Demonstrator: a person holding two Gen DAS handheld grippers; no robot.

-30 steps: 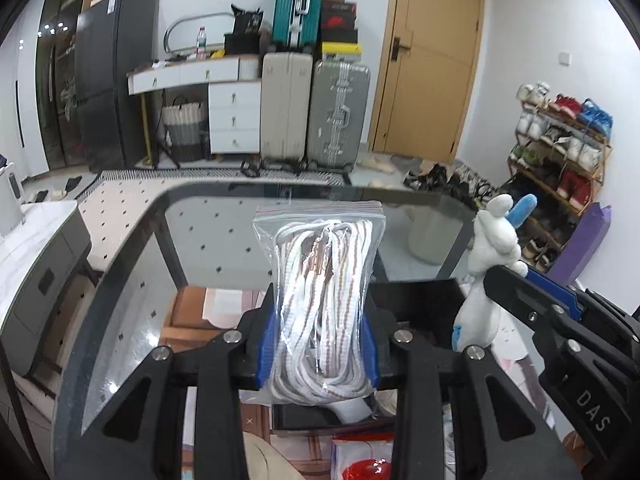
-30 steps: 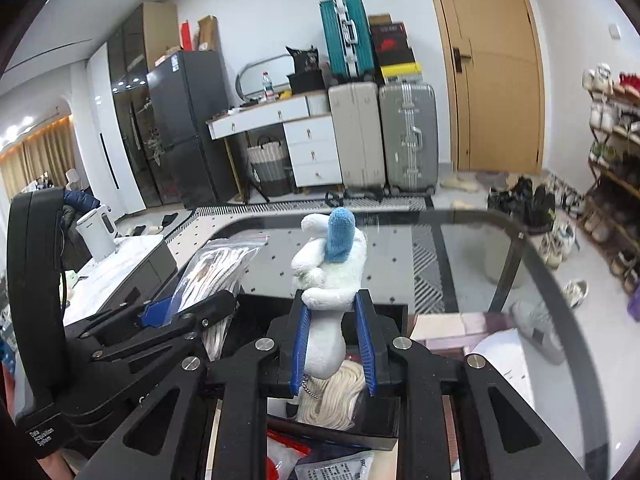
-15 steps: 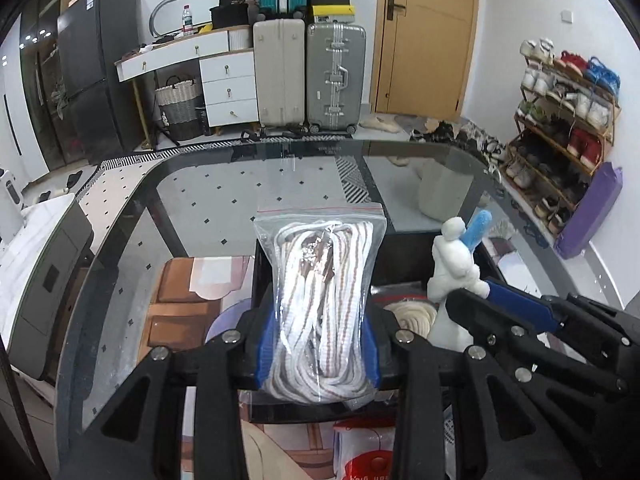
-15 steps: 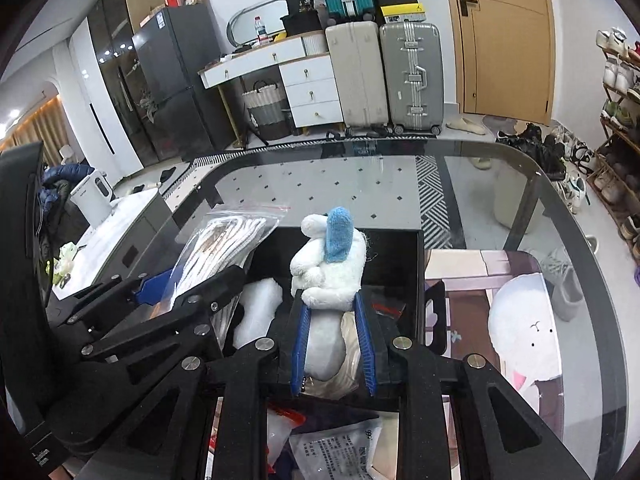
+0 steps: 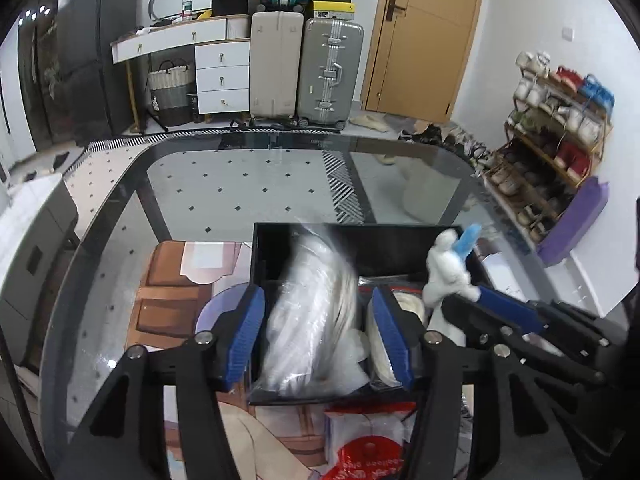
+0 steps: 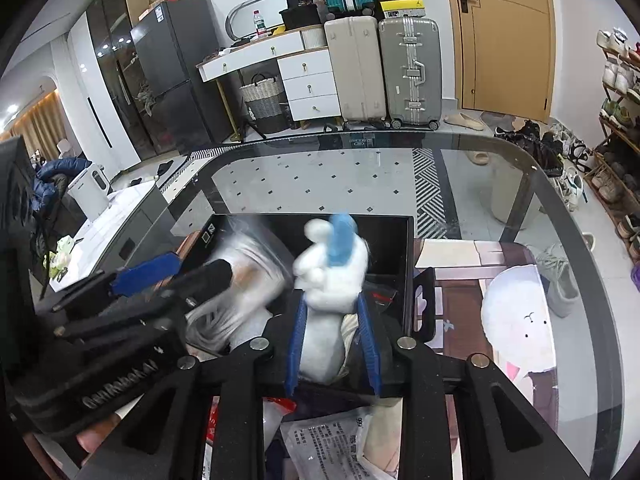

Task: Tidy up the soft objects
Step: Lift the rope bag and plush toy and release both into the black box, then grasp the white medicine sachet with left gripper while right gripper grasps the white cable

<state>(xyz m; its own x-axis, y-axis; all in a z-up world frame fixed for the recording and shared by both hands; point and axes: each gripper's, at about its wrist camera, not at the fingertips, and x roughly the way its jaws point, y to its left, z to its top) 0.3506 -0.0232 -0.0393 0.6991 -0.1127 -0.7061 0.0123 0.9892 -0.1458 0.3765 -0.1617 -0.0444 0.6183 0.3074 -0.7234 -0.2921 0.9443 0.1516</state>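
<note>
A clear plastic bag of white rope (image 5: pixel 312 316) is blurred with motion and lies in the black box (image 5: pixel 360 232); it also shows in the right wrist view (image 6: pixel 244 280). My left gripper (image 5: pixel 320 332) is open, its blue pads (image 5: pixel 248 332) standing apart from the bag on both sides. My right gripper (image 6: pixel 332 340) is shut on a white plush toy with a blue ear (image 6: pixel 332 276) and holds it over the black box (image 6: pixel 404 248). The toy also shows in the left wrist view (image 5: pixel 448 268).
The box stands on a glass table (image 5: pixel 240 184). Packets with red and white print (image 5: pixel 360 444) lie at the near edge. A cream soft item (image 5: pixel 404 308) lies inside the box. A white round plush face (image 6: pixel 520 320) shows under the glass at the right.
My left gripper has opened and let go of the rope bag, which drops into the box. Both grippers have moved lower over the box. The right gripper still grips the plush toy.
</note>
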